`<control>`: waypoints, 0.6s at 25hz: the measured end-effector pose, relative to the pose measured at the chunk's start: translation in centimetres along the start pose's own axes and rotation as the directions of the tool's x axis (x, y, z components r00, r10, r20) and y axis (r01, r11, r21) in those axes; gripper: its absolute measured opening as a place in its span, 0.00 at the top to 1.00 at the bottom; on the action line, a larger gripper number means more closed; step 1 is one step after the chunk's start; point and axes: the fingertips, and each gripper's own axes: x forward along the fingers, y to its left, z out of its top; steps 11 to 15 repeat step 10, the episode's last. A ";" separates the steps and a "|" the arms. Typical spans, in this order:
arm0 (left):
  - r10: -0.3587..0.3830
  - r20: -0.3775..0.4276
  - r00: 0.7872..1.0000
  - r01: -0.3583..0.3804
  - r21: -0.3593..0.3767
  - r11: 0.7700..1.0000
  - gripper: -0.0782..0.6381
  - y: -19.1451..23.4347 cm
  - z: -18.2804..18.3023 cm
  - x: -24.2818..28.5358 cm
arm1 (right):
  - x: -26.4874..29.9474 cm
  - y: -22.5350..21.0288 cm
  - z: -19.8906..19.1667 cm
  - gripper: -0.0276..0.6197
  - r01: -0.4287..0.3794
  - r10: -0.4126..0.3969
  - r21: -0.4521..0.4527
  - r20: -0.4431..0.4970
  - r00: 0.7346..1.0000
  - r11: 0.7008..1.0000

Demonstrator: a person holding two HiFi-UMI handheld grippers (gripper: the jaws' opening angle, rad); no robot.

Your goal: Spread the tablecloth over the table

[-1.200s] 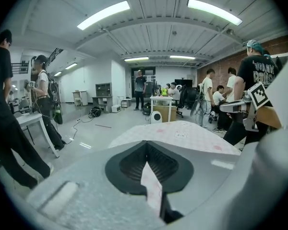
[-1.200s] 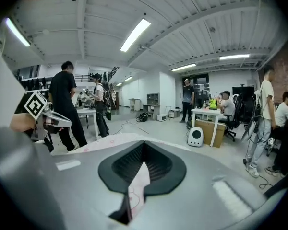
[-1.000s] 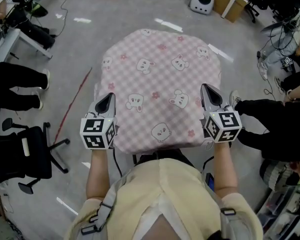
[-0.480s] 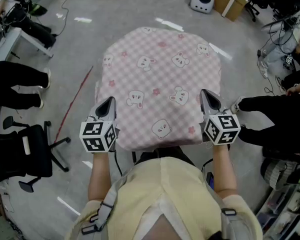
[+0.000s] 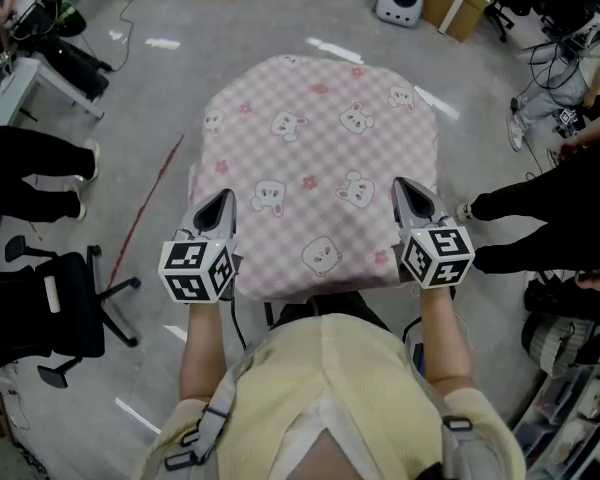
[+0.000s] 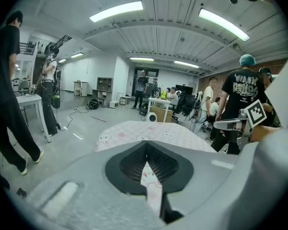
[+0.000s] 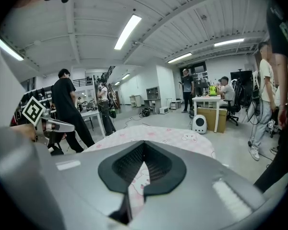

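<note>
The pink checked tablecloth [image 5: 320,158], printed with rabbits, lies draped over the table and hides it entirely; the left gripper [image 5: 218,206] pinches the near hem at about 7 o'clock of the cloth and the right gripper [image 5: 408,193] at 5 o'clock; both sets of jaws are clamped tight on a fold, probably to draw the near edge taut and even; no brand shows; the marker cubes [image 5: 194,268] bear only patterns; the print on a bystander's shirt [image 6: 245,87] is too blurred to read.

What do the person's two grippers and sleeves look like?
The left gripper and right gripper are grey wedges tapering to two fingers lined with black ribbed pads. Each carries a white cube with black square markers. The forearms are unsleeved, and the top is pale yellow with grey straps.
</note>
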 end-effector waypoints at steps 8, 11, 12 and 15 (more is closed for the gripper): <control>-0.021 0.031 0.999 0.020 0.011 1.000 0.88 -0.4 0.3 0.3 | 0.5 0.8 0.1 0.95 -0.005 0.005 -0.096 0.001 1.000 0.995; -0.034 0.046 0.998 0.033 0.011 0.999 0.88 -0.6 0.6 0.2 | 0.5 1.0 0.3 0.95 -0.010 0.010 -0.109 0.001 1.000 0.994; -0.034 0.046 0.998 0.033 0.011 0.999 0.88 -0.6 0.6 0.2 | 0.5 1.0 0.3 0.95 -0.010 0.010 -0.109 0.001 1.000 0.994; -0.034 0.046 0.998 0.033 0.011 0.999 0.88 -0.6 0.6 0.2 | 0.5 1.0 0.3 0.95 -0.010 0.010 -0.109 0.001 1.000 0.994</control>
